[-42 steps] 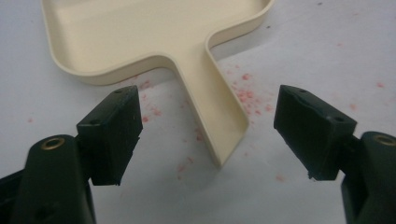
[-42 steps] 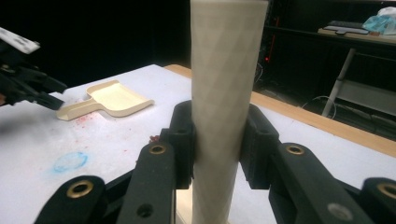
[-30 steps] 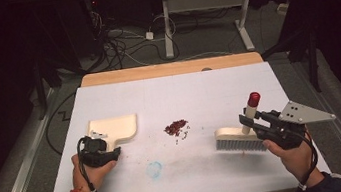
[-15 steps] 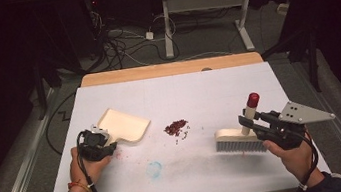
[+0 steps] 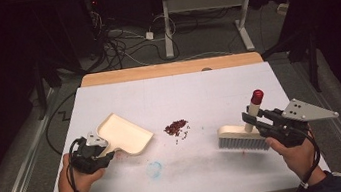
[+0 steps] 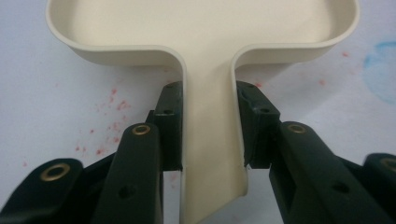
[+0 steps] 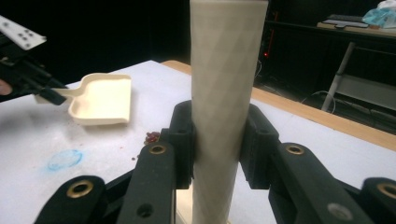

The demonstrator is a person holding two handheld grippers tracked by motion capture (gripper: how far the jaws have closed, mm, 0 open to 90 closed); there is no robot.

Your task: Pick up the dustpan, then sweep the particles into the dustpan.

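- My left tongs [image 5: 96,148] are clenched on the flat handle of the cream dustpan [image 5: 125,132]; the left gripper view shows both pads tight against its edges, pan spreading out just ahead of the tips and tilted off the white table [image 5: 198,92].
- My right tongs [image 5: 256,120] are clamped on the upright handle of the brush [image 5: 241,136], bristles resting on the table just below and to the inside of the tips.
- The little heap of red crumbs [image 5: 176,127] sits between the two tongs, nearer the pan's lip than the bristles.
- Risk one: the pan's lip hangs off the surface; if I sweep before setting it flat, crumbs would slide underneath.
- Risk two: the grip holds the handle by its thin edges; a push from the brush could twist the pan in the pads.
- Risk three: a fast stroke could scatter the crumbs past the pan; they look light and loose.
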